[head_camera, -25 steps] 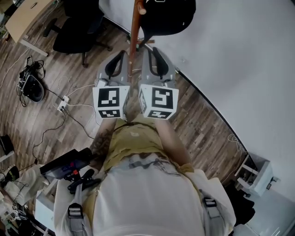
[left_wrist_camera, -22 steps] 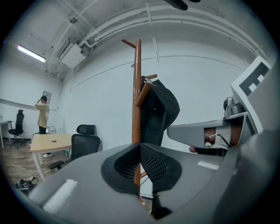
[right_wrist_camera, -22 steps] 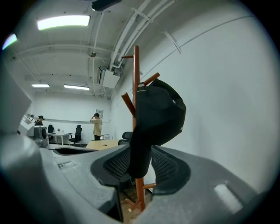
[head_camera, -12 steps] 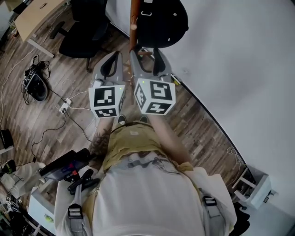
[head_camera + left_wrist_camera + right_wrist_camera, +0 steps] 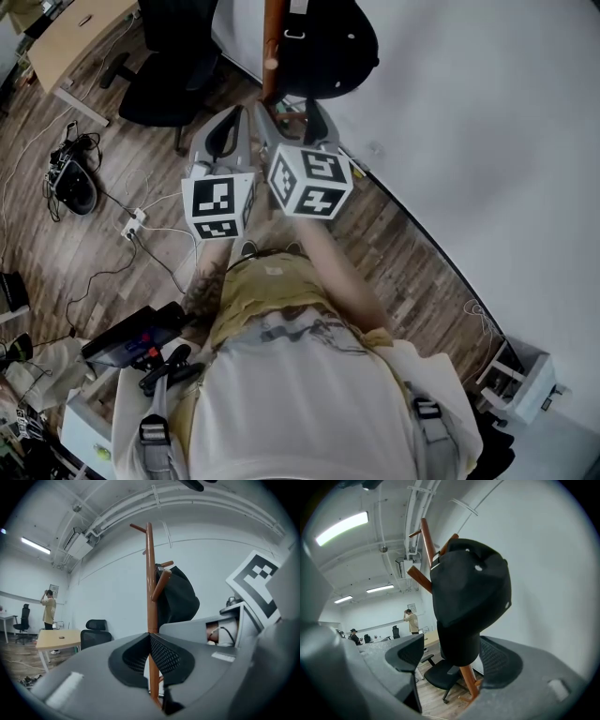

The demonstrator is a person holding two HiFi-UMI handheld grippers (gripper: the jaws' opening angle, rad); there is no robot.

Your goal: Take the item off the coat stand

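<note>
A black cap (image 5: 468, 588) hangs on a peg of the brown wooden coat stand (image 5: 426, 541), seen from above as cap (image 5: 328, 47) and pole (image 5: 273, 47). My right gripper (image 5: 452, 643) is just below the cap with its jaws opening wide. The cap's lower edge shows between the fingertips, and the pads do not touch it. My left gripper (image 5: 150, 637) is shut on nothing, its tips meeting in front of the pole (image 5: 149, 573), with the cap (image 5: 178, 597) to its right. In the head view both grippers, left (image 5: 230, 131) and right (image 5: 292, 117), are held up side by side near the pole.
A black office chair (image 5: 173, 66) and a wooden desk (image 5: 70, 37) stand left of the stand. Cables and a power strip (image 5: 131, 223) lie on the wood floor. A white wall (image 5: 487, 141) curves along the right. A person (image 5: 48, 609) stands far off.
Both grippers have moved closer to the cap and the pole. The right gripper has gone further, turning and closing in under the cap.
</note>
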